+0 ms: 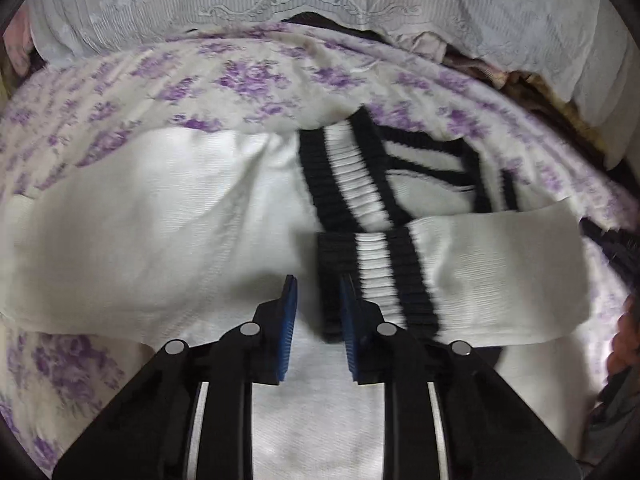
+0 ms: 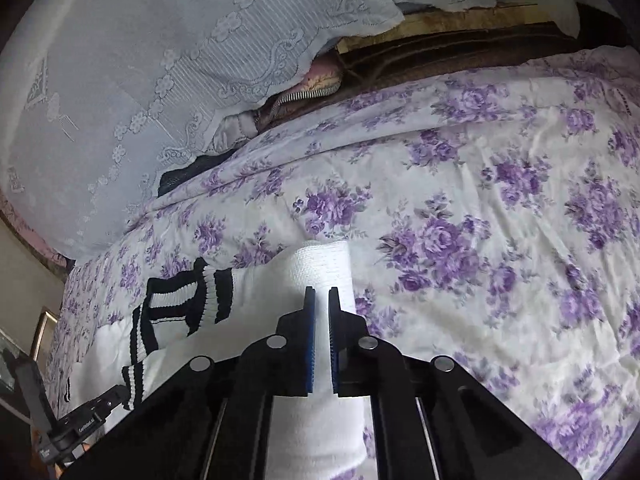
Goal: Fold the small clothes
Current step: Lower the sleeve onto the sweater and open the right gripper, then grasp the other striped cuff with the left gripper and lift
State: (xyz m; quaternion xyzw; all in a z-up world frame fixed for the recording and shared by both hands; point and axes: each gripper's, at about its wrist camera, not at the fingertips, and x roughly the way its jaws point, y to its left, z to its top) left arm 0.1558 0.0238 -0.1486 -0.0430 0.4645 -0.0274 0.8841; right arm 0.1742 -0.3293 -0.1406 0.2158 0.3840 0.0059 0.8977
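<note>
Mid-fold on the white sweater [image 1: 160,216] — my left gripper [image 1: 316,292] hangs part-open, empty, my right gripper [image 2: 321,300] nearly closed over a sleeve [image 2: 320,272], grip unclear — next, tuck the striped cuff [image 1: 376,280] inward.

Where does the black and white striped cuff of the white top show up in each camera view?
Left wrist: the striped cuff lies low at centre, just right of the left gripper.
Right wrist: the cuff is at middle left.
Shared landmark: the purple floral bedspread.

White garment [image 1: 160,216] with black-and-white striped ribbed cuffs [image 1: 372,276], white bedspread [image 2: 480,200] with purple flowers, pale lace curtain [image 2: 120,80]
</note>
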